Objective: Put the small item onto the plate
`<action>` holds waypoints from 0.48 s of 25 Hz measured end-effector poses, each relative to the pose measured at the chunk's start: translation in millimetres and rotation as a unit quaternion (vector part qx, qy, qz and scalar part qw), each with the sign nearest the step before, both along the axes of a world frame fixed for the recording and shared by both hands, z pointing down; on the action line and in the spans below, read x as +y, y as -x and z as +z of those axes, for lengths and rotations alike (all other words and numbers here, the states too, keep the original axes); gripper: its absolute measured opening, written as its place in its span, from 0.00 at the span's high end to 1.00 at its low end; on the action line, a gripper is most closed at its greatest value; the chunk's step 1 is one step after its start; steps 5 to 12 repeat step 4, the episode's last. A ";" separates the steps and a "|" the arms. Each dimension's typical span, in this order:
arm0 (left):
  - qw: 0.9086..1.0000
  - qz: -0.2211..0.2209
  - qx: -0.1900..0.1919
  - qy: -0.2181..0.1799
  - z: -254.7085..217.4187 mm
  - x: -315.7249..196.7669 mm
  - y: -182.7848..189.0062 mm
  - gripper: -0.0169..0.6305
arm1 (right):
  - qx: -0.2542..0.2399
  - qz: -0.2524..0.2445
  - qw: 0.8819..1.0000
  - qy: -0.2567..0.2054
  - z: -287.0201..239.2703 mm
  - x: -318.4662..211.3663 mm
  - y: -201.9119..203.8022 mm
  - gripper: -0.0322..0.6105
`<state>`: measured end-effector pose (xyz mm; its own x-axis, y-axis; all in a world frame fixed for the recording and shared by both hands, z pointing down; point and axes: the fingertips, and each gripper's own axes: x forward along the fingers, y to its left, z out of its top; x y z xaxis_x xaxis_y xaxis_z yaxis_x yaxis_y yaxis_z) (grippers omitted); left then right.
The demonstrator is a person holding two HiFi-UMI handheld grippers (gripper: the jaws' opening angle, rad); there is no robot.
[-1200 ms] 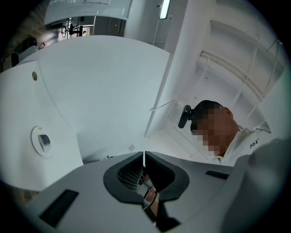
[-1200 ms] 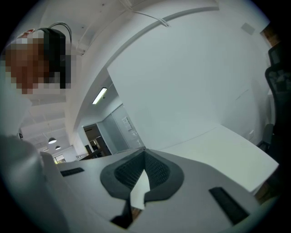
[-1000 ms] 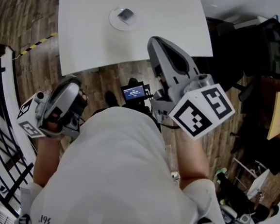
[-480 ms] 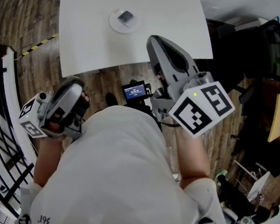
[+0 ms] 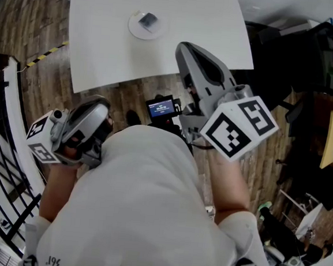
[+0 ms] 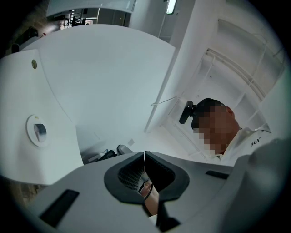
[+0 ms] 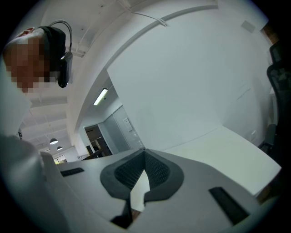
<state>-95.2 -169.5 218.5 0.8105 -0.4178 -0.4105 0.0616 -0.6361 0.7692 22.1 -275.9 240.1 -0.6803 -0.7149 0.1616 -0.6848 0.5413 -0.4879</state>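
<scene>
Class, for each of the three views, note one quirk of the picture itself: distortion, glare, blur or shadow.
Head view: sharp, evenly lit, white table nearly washed out. Left gripper view: fisheye bends the table's edge; corners go black. Right gripper view: same black corners; a ceiling lamp glows without flare.

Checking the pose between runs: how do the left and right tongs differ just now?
In the head view the left tongs sit low by the person's side over the wood floor; the right tongs are held higher, looming larger, tip toward the white table. The left tongs' camera catches the plate holding the small item; the right tongs' camera shows the table but no plate. Both are shut, empty and clear of the table.
</scene>
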 end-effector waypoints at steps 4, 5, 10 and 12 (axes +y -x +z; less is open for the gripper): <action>1.000 0.001 0.001 0.002 0.9 -0.8 -0.9 0.96 | 0.000 -0.001 1.000 -0.001 0.0 -1.3 -0.2 0.95; 1.000 0.001 0.001 0.002 0.9 -0.8 -0.9 0.96 | 0.000 -0.001 1.000 -0.001 0.0 -1.3 -0.2 0.95; 1.000 0.001 0.001 0.002 0.9 -0.8 -0.9 0.96 | 0.000 -0.001 1.000 -0.001 0.0 -1.3 -0.2 0.95; 1.000 0.001 0.001 0.002 0.9 -0.8 -0.9 0.96 | 0.000 -0.001 1.000 -0.001 0.0 -1.3 -0.2 0.95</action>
